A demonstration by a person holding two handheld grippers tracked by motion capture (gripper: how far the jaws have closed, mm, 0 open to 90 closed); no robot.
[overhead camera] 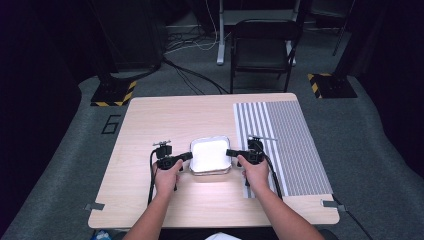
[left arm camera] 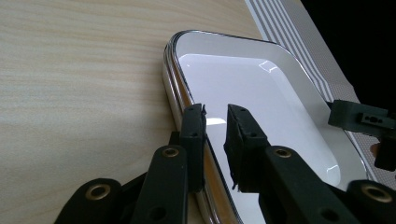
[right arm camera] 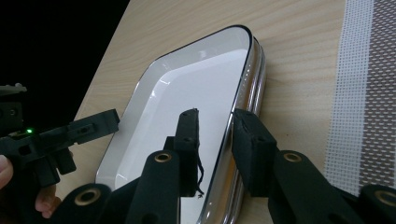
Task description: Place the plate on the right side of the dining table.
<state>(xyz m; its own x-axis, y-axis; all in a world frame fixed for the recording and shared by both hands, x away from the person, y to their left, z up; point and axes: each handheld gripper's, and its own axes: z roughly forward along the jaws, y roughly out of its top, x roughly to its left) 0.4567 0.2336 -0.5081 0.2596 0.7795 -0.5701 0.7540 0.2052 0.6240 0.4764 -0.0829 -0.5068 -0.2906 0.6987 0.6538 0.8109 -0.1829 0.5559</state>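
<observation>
I am looking at one white tray sitting near the middle of the worktop, and I am taking it as my landmark. It is rectangular with rounded corners and a shiny metal rim, and it is holding nothing: its white floor is showing bare in both gripper views. From the stacked edges along its side, it may be two trays nested together, but I cannot tell for sure.

I am counting two grippers, one on each short side of the tray. My left gripper is straddling the tray's left rim, one jaw inside the tray and one outside, and it is pinching that rim. My right gripper is straddling the opposite rim the same way, and it is gripping that rim too.

One striped mat is lying just right of the tray, at the worktop's right edge. One dark chair is standing on the floor well beyond the tray.
</observation>
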